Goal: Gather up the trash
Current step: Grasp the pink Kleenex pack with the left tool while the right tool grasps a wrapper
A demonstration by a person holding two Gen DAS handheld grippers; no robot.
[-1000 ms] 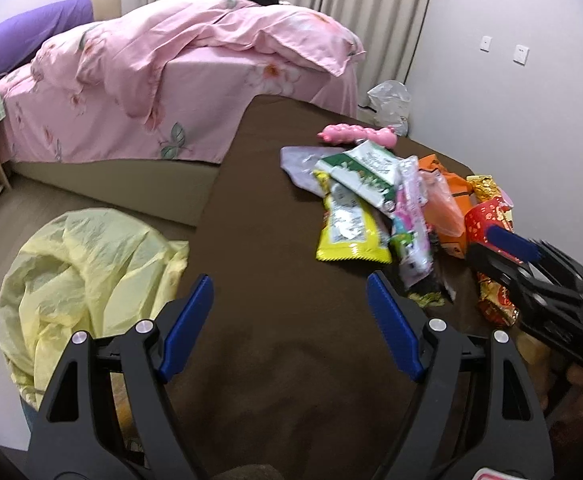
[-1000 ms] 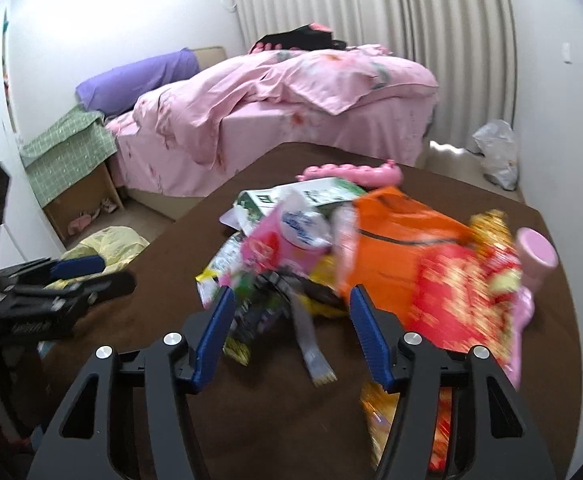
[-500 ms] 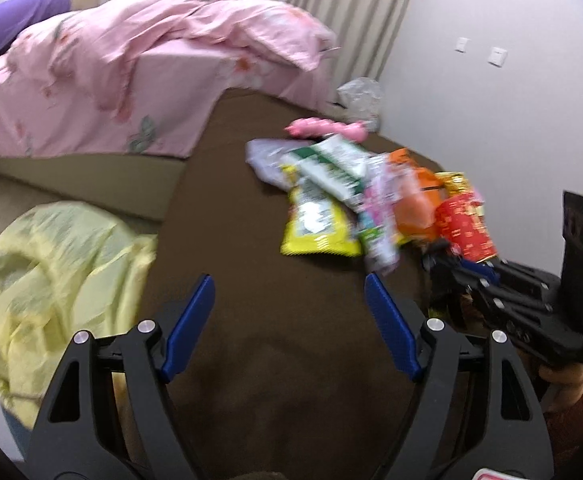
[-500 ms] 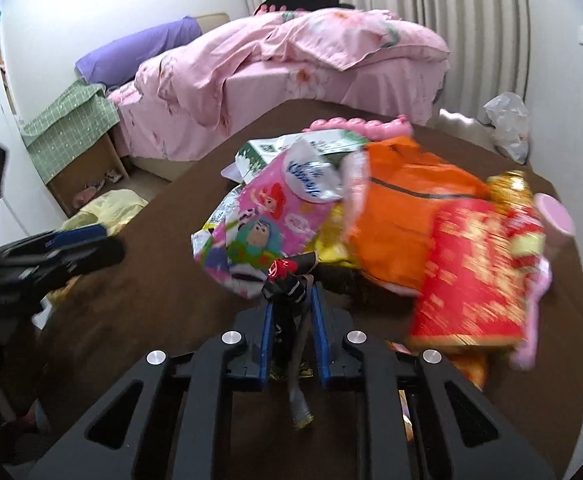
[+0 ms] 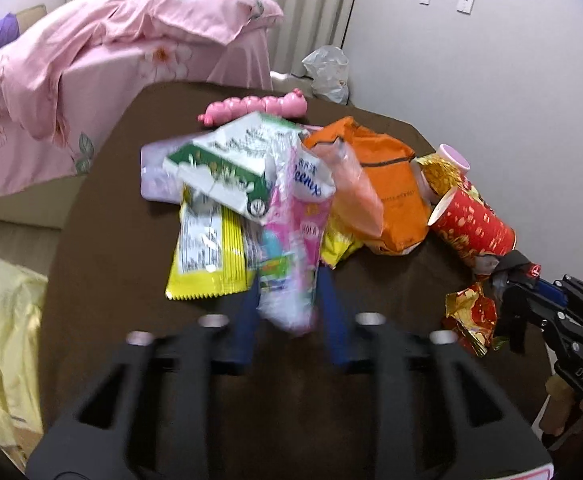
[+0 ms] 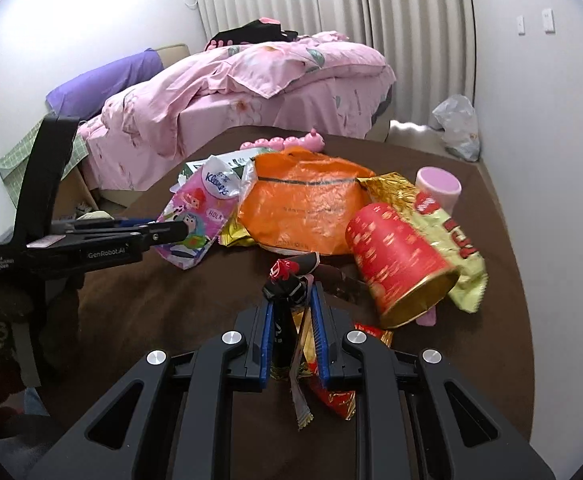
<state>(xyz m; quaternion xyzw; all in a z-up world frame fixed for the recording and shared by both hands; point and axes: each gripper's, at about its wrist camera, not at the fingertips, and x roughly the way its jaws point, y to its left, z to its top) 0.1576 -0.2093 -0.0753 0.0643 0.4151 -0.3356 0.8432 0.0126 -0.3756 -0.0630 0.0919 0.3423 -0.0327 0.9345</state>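
Red cup (image 6: 395, 248) lies tipped (gold inside).

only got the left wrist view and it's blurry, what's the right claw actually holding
Observer: The right claw, jaws just closed, pinches a black and red wrapper, a foil strip hanging below.
Operator: did my left claw catch the pink pack
Observer: Side on, the left claw, jaws just closing, clamps the pink tissue pack at its near edge.
Operator: red cup open which way
Observer: The red cup lies tipped, gold mouth toward the right claw.
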